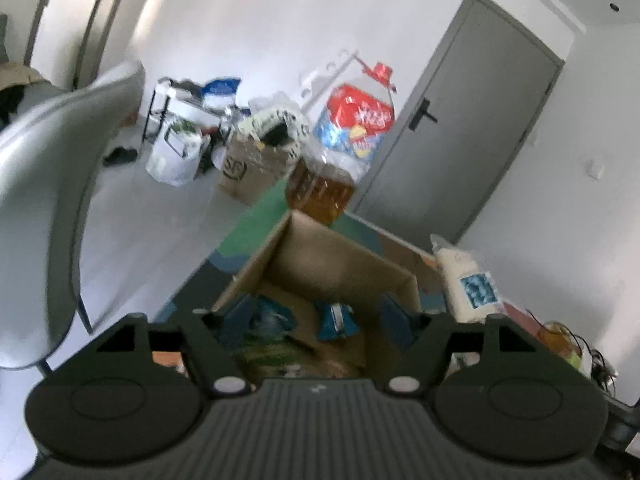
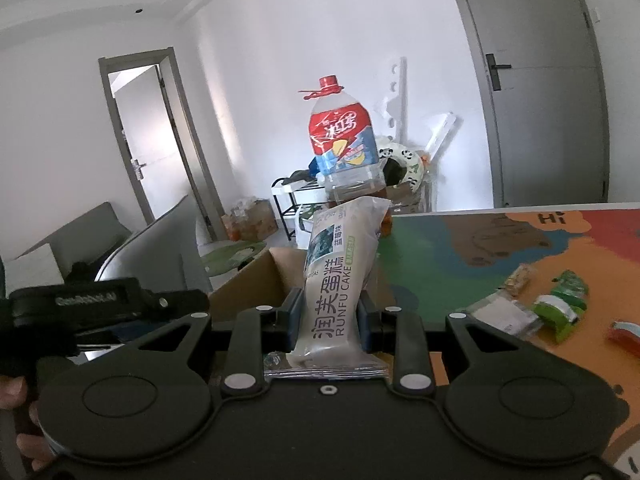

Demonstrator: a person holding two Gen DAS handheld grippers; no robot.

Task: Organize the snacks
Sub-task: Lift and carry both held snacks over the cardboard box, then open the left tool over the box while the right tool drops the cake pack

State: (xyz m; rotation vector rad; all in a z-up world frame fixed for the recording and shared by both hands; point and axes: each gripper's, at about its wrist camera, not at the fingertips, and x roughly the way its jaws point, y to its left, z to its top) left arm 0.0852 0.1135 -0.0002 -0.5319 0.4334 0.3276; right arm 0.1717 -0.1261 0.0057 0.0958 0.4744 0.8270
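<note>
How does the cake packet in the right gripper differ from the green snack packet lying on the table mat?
The cake packet is white and long, the green snack packet green and shorter. The cake packet stands nearly upright, clamped in the right gripper; the green snack packet lies flat on the mat, untouched. Both are sealed snack wrappers.

Each handheld gripper is matte black plastic: the left gripper (image 1: 320, 322) and the right gripper (image 2: 329, 318) both show a ribbed centre block, two round disc housings, triangular cut-outs, silver round screw heads (image 2: 239, 381) and blue finger pads (image 2: 295, 312). Bare fingers (image 2: 20, 390) show beside it.
</note>
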